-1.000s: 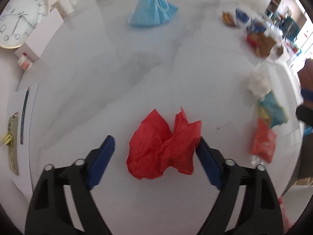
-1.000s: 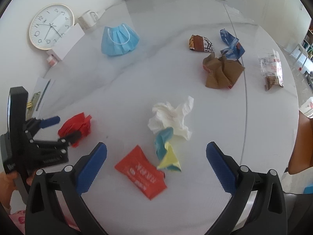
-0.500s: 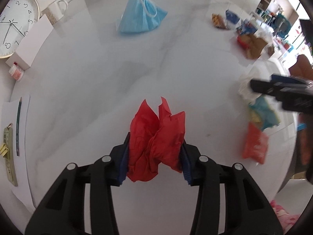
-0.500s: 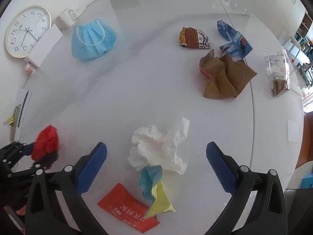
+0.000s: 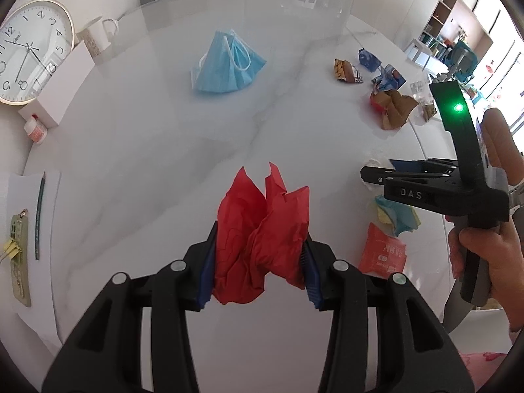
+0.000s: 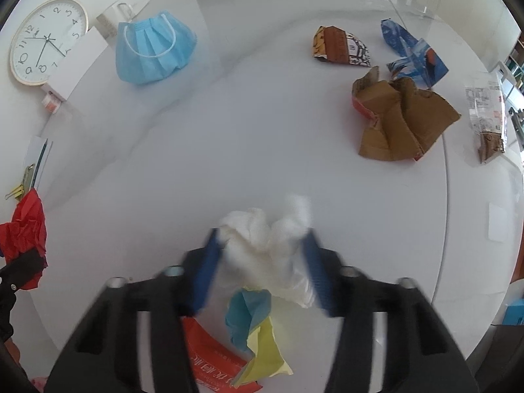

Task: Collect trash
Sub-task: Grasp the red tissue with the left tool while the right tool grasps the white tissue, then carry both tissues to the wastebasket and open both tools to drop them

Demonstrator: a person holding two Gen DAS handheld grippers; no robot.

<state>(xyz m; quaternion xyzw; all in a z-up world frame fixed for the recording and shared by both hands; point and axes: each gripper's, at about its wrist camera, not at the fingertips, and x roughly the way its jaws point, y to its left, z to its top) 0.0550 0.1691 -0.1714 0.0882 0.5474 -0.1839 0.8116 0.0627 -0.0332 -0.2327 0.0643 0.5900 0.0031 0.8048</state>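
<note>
The left gripper (image 5: 258, 265) clenches a crumpled red paper (image 5: 262, 235) between its blue pads, above the white marble table (image 5: 163, 150). To the right, the right gripper (image 6: 262, 262) is closing its jaws around a white tissue (image 6: 265, 242) on the table, with a blue-and-yellow scrap (image 6: 252, 327) and a red packet (image 6: 213, 360) lying just nearer. Farther off lie a brown paper bag (image 6: 402, 121), snack wrappers (image 6: 340, 47), and a blue face mask (image 5: 226, 65). A clock (image 5: 29, 52) sits far left.

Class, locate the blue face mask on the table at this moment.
In the right wrist view the blue face mask lies at the table's far left, beside the white mug and near the clock.
</note>
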